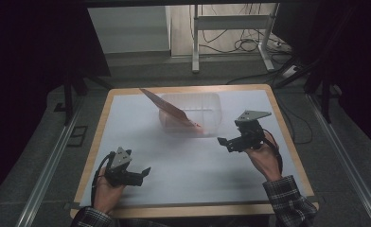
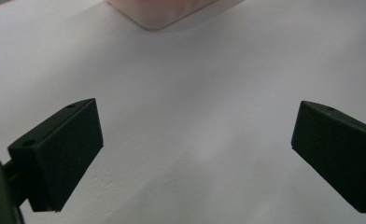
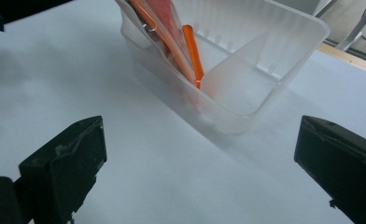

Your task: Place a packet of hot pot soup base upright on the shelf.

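Observation:
A clear plastic bin [image 1: 207, 106] [image 3: 274, 51] stands at the table's far middle. A reddish flat pouch [image 1: 167, 106] [image 3: 165, 18] leans in it, its upper end sticking out over the left rim. Beside the pouch in the bin lies an orange pen-like stick [image 3: 193, 53], and a clear divider [image 3: 237, 74] stands there too. My left gripper [image 1: 143, 172] [image 2: 195, 149] is open low over the white sheet near the front left, holding nothing. To the right of the bin, my right gripper [image 1: 224, 142] [image 3: 200, 168] is open and faces the bin, also holding nothing.
The white sheet [image 1: 188, 161] covers a wood-edged table [image 1: 287, 137]. A corner of the bin [image 2: 162, 14] shows at the top of the left gripper view. Behind the table stand metal legs [image 1: 195, 42] and loose cables [image 1: 245, 45] on the floor.

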`<state>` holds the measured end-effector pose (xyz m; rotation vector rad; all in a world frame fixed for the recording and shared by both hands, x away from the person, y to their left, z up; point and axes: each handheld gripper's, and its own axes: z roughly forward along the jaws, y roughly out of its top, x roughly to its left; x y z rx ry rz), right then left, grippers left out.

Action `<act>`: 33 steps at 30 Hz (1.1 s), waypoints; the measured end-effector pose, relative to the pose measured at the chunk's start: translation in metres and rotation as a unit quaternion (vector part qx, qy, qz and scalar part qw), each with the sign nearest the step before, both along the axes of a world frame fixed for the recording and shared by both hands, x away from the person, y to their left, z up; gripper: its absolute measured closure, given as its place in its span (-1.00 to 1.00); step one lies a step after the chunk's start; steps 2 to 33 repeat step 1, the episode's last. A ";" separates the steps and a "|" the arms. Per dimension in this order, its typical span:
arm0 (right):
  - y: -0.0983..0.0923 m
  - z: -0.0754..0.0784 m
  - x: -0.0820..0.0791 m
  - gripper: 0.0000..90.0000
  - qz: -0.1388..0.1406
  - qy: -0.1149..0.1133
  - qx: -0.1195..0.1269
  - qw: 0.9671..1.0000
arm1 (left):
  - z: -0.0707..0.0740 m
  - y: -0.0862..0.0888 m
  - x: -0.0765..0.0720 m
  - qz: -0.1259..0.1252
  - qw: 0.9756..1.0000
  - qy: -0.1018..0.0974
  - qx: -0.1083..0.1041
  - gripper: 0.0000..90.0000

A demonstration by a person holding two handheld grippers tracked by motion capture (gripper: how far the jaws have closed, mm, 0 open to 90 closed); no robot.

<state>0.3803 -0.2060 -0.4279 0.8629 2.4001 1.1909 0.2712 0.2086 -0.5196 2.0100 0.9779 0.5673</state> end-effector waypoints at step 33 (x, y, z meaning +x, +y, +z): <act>-0.001 0.000 -0.001 -0.96 0.001 0.001 0.001 1.000 | 0.000 0.000 0.000 0.000 1.000 0.000 0.000 -0.97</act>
